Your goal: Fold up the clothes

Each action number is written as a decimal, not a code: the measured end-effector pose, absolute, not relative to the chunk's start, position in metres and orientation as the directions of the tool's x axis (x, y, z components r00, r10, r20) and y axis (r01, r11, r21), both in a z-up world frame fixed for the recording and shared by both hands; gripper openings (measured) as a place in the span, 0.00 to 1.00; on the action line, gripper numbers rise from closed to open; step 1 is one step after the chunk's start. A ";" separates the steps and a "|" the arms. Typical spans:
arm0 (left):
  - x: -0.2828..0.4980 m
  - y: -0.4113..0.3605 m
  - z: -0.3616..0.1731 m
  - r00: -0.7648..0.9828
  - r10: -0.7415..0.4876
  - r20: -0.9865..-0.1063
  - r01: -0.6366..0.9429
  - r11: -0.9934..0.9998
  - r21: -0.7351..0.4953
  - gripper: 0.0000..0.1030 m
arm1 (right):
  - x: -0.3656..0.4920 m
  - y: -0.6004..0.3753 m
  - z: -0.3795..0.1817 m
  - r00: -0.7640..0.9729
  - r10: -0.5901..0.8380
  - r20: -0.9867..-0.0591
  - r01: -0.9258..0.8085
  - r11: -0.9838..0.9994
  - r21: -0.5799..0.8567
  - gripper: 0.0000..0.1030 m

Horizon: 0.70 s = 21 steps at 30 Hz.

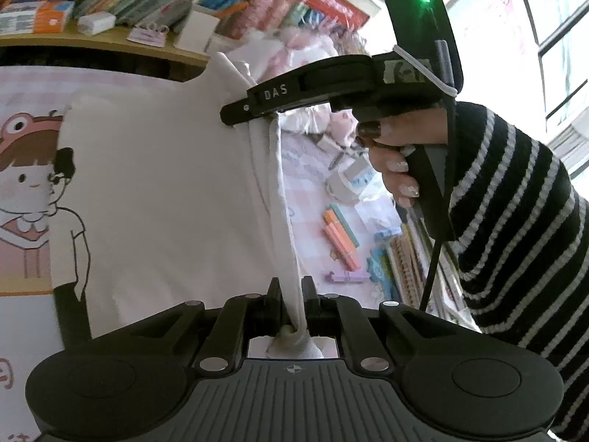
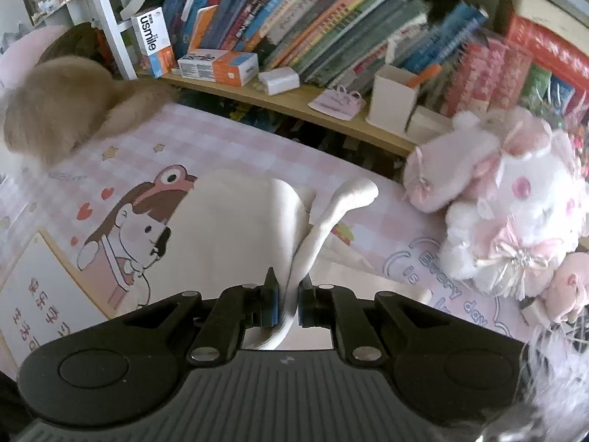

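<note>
A cream-white garment (image 1: 165,191) hangs over the pink cartoon-print bedspread (image 1: 22,191). My left gripper (image 1: 292,294) is shut on a bunched edge of it, and the cloth runs taut up from the jaws. In the left wrist view my right gripper (image 1: 254,114), held by a hand in a striped sleeve (image 1: 515,228), pinches the same edge farther along. In the right wrist view my right gripper (image 2: 289,287) is shut on a rolled fold of the garment (image 2: 239,228), which drapes down toward the bedspread (image 2: 221,140).
A wooden shelf (image 2: 294,103) with books, boxes and a white cup runs along the far side of the bed. Pink and white plush toys (image 2: 515,206) lie at the right, a tan plush (image 2: 55,110) at the left. Pens and notebooks (image 1: 342,235) lie scattered below.
</note>
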<state>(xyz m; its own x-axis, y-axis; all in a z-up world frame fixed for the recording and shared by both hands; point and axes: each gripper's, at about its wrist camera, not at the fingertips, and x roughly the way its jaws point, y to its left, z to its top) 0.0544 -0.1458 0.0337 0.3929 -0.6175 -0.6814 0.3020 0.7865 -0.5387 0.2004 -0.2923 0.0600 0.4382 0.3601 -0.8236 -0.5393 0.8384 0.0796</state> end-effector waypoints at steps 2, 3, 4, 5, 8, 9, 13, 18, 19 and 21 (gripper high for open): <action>0.058 -0.156 0.029 0.377 -0.610 -0.697 0.308 0.792 -0.527 0.08 | 0.202 -0.301 0.053 0.434 0.361 -0.825 -0.536 0.840 0.086 0.08; 0.060 -0.161 0.026 0.368 -0.606 -0.705 0.310 0.795 -0.521 0.08 | 0.203 -0.304 0.050 0.431 0.361 -0.827 -0.532 0.842 0.090 0.08; 0.062 -0.166 0.023 0.359 -0.601 -0.714 0.313 0.798 -0.514 0.08 | 0.204 -0.308 0.047 0.429 0.360 -0.828 -0.528 0.844 0.094 0.08; 0.064 -0.171 0.020 0.350 -0.595 -0.723 0.316 0.802 -0.507 0.08 | 0.205 -0.310 0.043 0.425 0.361 -0.830 -0.523 0.846 0.100 0.08; 0.068 -0.182 0.011 0.328 -0.578 -0.747 0.324 0.812 -0.486 0.08 | 0.209 -0.319 0.031 0.409 0.363 -0.837 -0.504 0.855 0.125 0.08; 0.068 -0.184 0.009 0.321 -0.573 -0.754 0.326 0.815 -0.479 0.08 | 0.210 -0.321 0.028 0.404 0.363 -0.839 -0.499 0.857 0.131 0.08; 0.070 -0.193 0.001 0.301 -0.555 -0.776 0.336 0.823 -0.458 0.09 | 0.213 -0.328 0.015 0.385 0.362 -0.849 -0.479 0.865 0.151 0.08; 0.070 -0.202 -0.004 0.278 -0.532 -0.799 0.352 0.831 -0.431 0.13 | 0.219 -0.336 -0.001 0.363 0.364 -0.858 -0.431 0.882 0.192 0.09; 0.069 -0.203 -0.004 0.274 -0.531 -0.802 0.357 0.830 -0.428 0.15 | 0.219 -0.338 -0.005 0.359 0.363 -0.860 -0.417 0.887 0.200 0.09; 0.064 -0.203 -0.002 0.260 -0.541 -0.800 0.363 0.823 -0.438 0.18 | 0.220 -0.341 -0.013 0.350 0.352 -0.868 -0.381 0.900 0.211 0.09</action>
<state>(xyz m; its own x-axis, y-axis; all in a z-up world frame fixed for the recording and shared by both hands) 0.0640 -0.2026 -0.0022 0.2602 -0.5407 -0.8000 0.3629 0.8225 -0.4379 0.2198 -0.3413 -0.0127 0.3497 0.3520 -0.8682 -0.3813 0.9000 0.2113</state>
